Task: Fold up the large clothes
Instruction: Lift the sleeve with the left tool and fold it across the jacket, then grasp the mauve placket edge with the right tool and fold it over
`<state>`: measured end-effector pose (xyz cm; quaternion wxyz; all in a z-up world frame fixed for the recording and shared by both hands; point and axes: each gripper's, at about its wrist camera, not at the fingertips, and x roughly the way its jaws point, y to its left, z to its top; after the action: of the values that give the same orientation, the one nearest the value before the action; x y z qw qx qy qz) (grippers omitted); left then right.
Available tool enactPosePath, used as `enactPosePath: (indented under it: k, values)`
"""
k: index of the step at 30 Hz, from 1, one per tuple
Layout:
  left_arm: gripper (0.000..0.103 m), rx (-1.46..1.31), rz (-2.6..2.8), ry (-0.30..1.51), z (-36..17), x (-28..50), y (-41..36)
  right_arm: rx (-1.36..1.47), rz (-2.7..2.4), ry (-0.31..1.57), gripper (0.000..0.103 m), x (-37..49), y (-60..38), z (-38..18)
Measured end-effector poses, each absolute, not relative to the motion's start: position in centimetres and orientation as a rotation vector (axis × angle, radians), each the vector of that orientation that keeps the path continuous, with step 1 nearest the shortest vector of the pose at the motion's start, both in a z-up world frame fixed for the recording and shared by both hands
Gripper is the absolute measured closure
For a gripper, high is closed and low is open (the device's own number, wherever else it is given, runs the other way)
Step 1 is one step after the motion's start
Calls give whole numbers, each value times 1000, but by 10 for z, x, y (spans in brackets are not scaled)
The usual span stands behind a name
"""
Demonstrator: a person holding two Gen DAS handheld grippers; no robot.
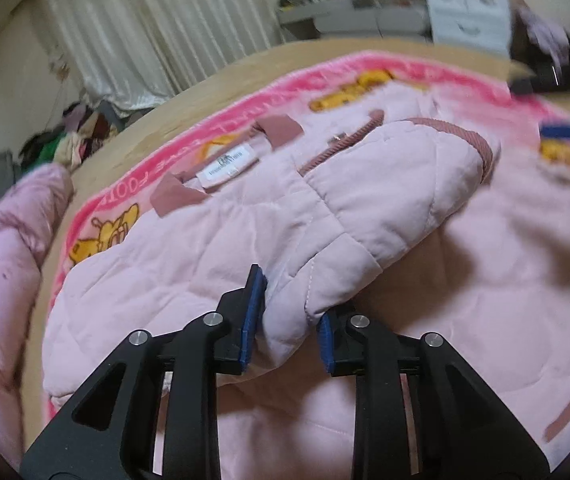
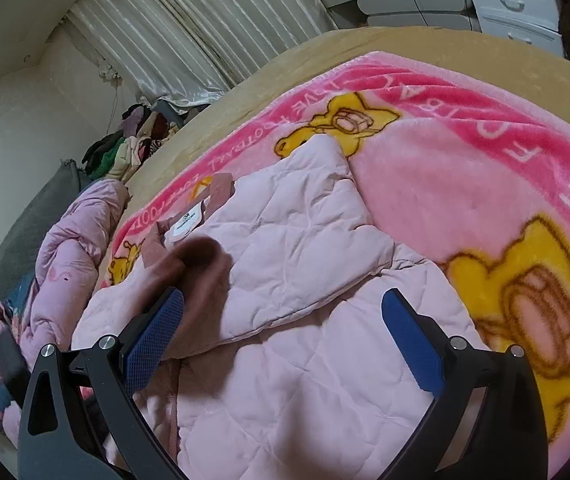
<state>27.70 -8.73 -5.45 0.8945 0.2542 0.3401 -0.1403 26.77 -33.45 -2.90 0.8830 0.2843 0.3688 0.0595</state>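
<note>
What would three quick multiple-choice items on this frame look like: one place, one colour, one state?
1. Where does the pink jacket lie?
A. on a chair
B. on the cartoon blanket
C. on the floor

2. What colour are the pads on the claws?
A. blue
B. red
C. white

3. How does the right claw stand?
A. shut on a sleeve
B. shut on nothing
C. open, holding nothing

Key:
1 B, pink blanket with yellow bears shows around the jacket.
2 A, blue pads show on both claws.
3 C, its pads stand wide apart above the jacket, while the left claw pinches a jacket fold.
</note>
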Motion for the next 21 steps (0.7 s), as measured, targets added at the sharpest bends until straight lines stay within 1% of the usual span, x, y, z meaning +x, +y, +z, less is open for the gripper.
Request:
enactPosePath:
  k: [1, 3, 5, 6, 7, 9, 13, 15, 16, 17, 18, 20, 21]
  values:
    - [82, 563, -284, 698, -58, 275, -90, 606, 135, 774, 5, 268, -334, -30]
    - [72, 637, -276, 684, -65, 268, -95, 622, 155, 786, 4, 269, -331, -32]
    - [37, 673, -300, 681, -68, 260, -99, 637, 186, 804, 4, 273, -325, -33]
    - [35, 673, -319, 672, -66, 254, -100, 646, 212, 812, 4, 275, -320, -32]
    - [35, 674, -327, 668, -64, 251, -101, 653, 236, 821, 4, 278, -315, -32]
    - [29, 639, -346, 668, -56, 243, -98, 662, 279, 840, 4, 285, -305, -30]
    - [19, 433, -394, 697, -29, 242, -74, 717, 372, 881, 4, 304, -287, -30]
    - [16, 303, -375, 701, -9, 249, -47, 728, 400, 894, 5, 315, -280, -29]
    - [13, 259, -362, 699, -2, 252, -36, 723, 407, 898, 5, 321, -276, -28]
    - [9, 209, -338, 693, 7, 255, -21, 712, 403, 904, 8, 327, -273, -27]
    - [9, 170, -308, 683, 15, 258, -6, 701, 392, 912, 14, 332, -270, -27]
    - [9, 133, -249, 667, 27, 265, 17, 684, 384, 924, 19, 342, -264, -27]
    - [9, 120, -198, 666, 31, 270, 33, 684, 387, 935, 24, 347, -261, -29]
